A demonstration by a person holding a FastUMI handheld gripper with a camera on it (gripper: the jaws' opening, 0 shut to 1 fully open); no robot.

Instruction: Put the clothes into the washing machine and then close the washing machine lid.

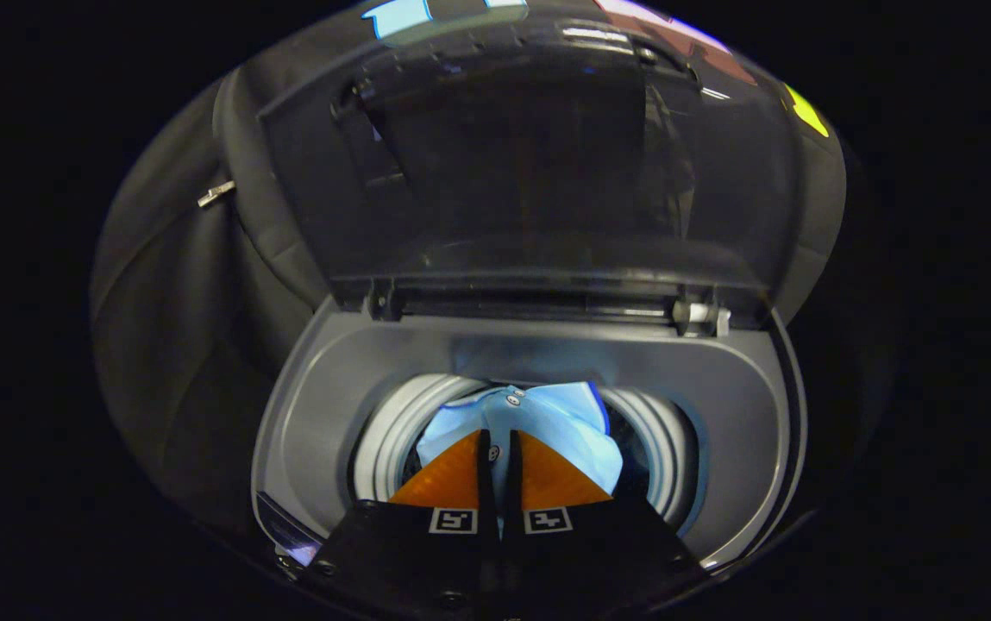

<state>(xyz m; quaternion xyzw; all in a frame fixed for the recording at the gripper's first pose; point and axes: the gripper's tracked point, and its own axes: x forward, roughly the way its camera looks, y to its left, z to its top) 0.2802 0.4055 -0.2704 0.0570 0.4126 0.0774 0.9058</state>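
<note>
A light blue buttoned garment (pixel 547 423) hangs over the round drum opening (pixel 392 440) of a top-loading washing machine (pixel 331 379). My gripper (pixel 499 440) is shut on the garment, with a thin fold of cloth pinched between the two fingers. The cloth bunches just ahead of the fingertips and drops into the drum. The machine's dark see-through lid (pixel 529 164) stands raised behind the opening, hinged along the back rim.
The grey top rim (pixel 736 414) of the machine rings the drum. Black booth cloth (pixel 167 285) hangs to the left and behind, with a small metal clip (pixel 216 193) on it.
</note>
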